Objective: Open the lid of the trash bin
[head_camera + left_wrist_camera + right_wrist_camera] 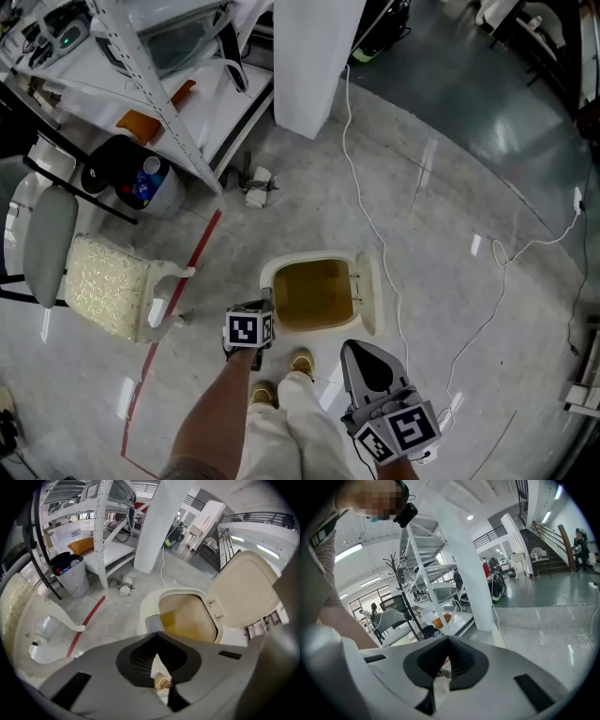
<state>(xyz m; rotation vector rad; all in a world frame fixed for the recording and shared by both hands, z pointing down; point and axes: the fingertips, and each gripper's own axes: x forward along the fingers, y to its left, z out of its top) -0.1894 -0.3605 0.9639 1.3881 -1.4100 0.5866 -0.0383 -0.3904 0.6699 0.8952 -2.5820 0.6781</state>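
The cream trash bin [274, 274] stands on the floor just ahead of my feet, and its lid [371, 292] is swung up on the right side. The brown inside [317, 292] is exposed. In the left gripper view the lid [244, 592] stands upright behind the open bin mouth [187, 619], and a grey tab [153, 623] sits at the near rim. My left gripper [266, 306] hovers at the bin's near left edge, shut on nothing [155, 638]. My right gripper [354, 351] hangs nearer to me, right of the bin, shut and empty [448, 641].
A white cable [373, 225] runs across the floor past the bin. A cushioned chair [103, 283] stands at left, with a grey waste bin [141, 180] beside a metal rack [159, 86] behind it. A white pillar [314, 56] rises behind. Red floor tape [178, 300] crosses at left.
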